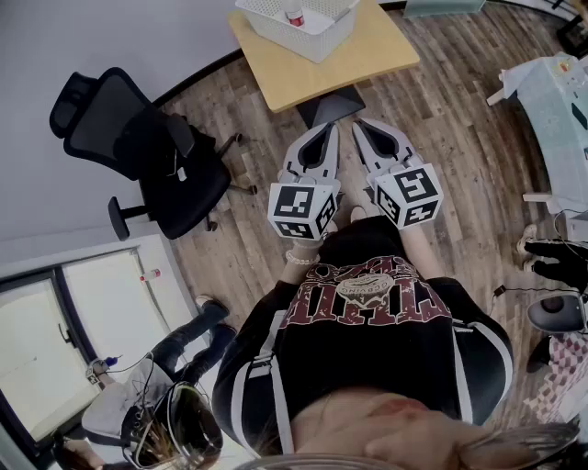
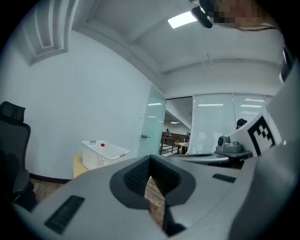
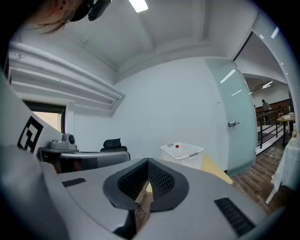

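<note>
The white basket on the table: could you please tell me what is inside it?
A small red-capped container sits in the white basket. The basket's walls and the picture's edge hide the rest of its inside.

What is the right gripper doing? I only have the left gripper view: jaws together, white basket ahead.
Observer: The right gripper is shut as well, jaws meeting at the tips, nothing between them.
Operator: Where do both sit against the table?
Observer: In the head view the left gripper lies beside the right one over the wood floor, tips pointing at the table, short of its edge.
Operator: Chair in the way?
Observer: No. The black office chair stands off to the left of both grippers, apart from the table.
</note>
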Tool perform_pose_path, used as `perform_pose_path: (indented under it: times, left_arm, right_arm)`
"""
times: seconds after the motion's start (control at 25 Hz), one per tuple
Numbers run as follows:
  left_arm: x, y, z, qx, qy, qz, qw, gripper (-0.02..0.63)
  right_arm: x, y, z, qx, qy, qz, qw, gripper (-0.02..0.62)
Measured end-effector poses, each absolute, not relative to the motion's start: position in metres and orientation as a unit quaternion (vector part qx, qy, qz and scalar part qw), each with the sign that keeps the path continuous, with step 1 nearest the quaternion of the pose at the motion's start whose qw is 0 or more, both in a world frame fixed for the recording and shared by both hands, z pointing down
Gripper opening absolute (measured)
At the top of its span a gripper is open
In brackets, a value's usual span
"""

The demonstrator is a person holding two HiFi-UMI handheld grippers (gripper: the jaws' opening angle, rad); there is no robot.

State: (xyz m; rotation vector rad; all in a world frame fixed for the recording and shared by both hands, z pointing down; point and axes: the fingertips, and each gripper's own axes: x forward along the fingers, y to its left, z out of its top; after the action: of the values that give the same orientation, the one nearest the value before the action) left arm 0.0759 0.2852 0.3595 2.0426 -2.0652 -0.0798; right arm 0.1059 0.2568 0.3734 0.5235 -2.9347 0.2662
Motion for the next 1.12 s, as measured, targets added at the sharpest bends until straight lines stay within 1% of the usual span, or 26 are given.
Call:
perform_pose_path:
  times: [1.12]
  left_arm:
    - [0.089, 0.232, 0.365, 0.670, -0.732, -0.026, 0.121, 0.048]
  right_arm:
    - [0.115, 0.204, 0.371, 0.135, -0.985, 0.074, 0.077, 0.017]
